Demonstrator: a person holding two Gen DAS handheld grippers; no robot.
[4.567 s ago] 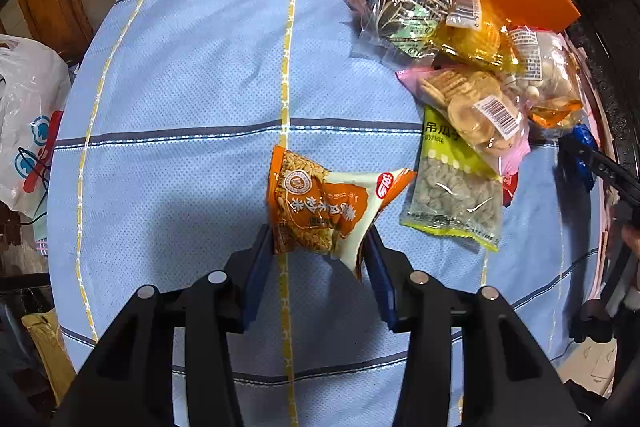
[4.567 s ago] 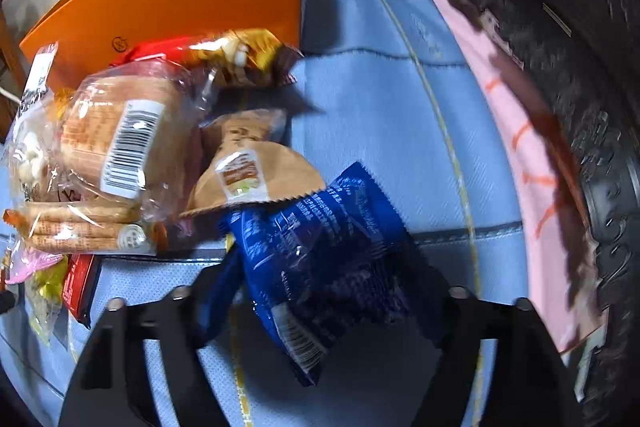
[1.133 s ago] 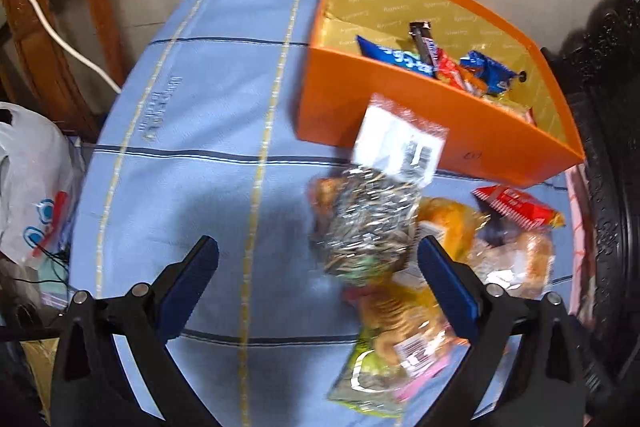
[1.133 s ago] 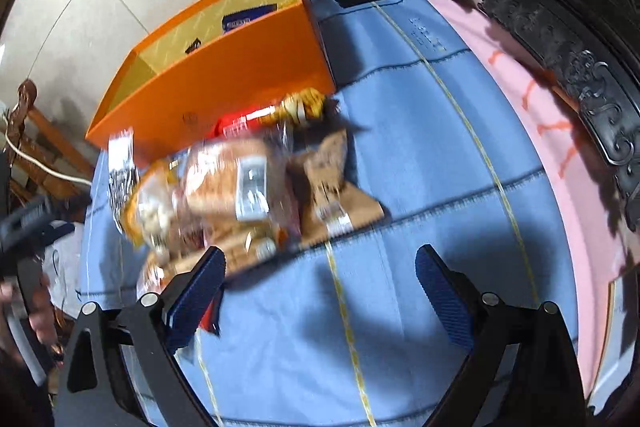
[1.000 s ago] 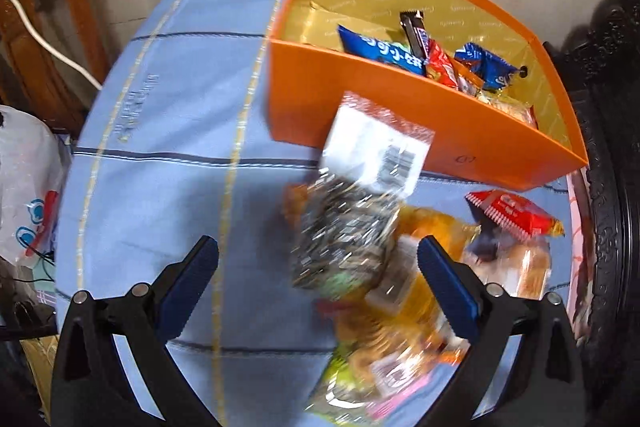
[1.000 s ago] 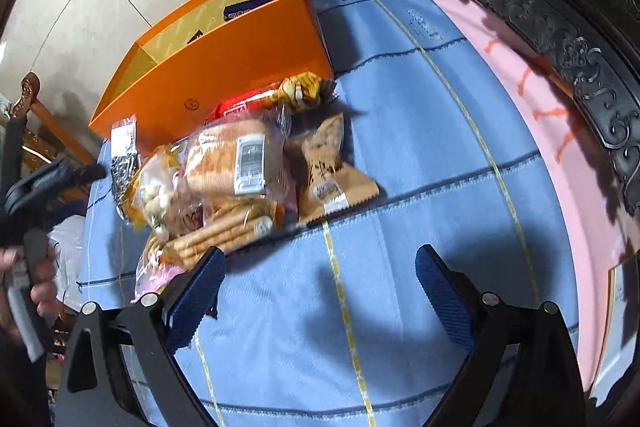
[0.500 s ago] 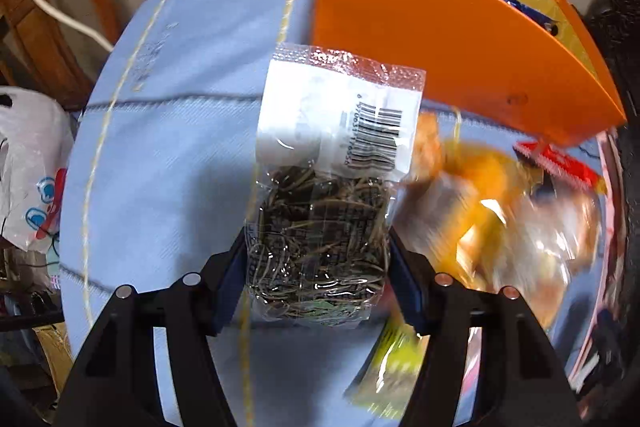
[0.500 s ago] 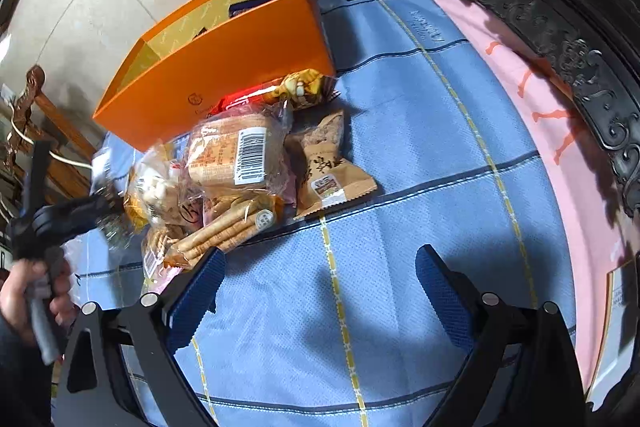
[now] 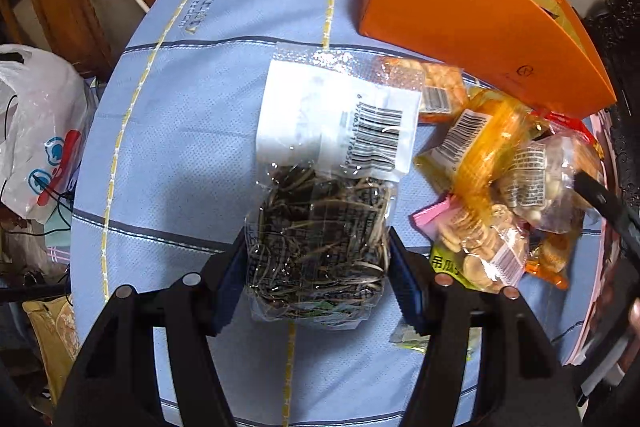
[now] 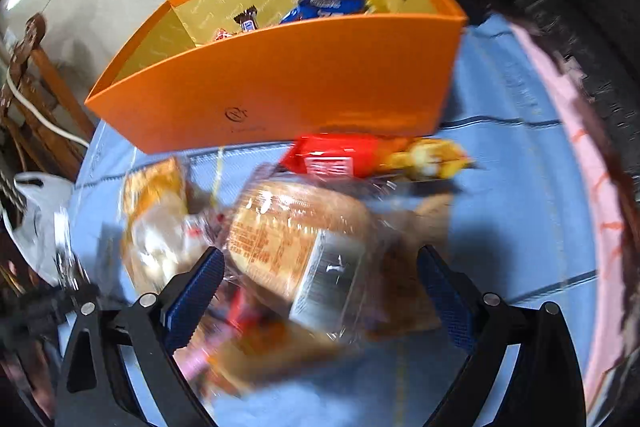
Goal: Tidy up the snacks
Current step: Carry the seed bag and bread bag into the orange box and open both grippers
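My left claw point(image 9: 318, 277) clamps the lower half of a clear bag of sunflower seeds point(image 9: 320, 227) above the blue table point(image 9: 180, 131), beside the snack pile point(image 9: 504, 187). My right claw point(image 10: 320, 287) (view blurred) gapes wide over a bread pack point(image 10: 296, 239), before the orange box point(image 10: 280, 87).

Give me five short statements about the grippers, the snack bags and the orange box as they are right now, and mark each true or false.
1. The left gripper is clamped on the bag of sunflower seeds. True.
2. The right gripper is shut on a blue packet. False: its jaws stand wide, holding nothing.
3. The orange box is empty. False: several snack packets lie inside.
4. A red packet lies on the tablecloth in front of the box. True.
5. The tablecloth is green. False: it is blue.
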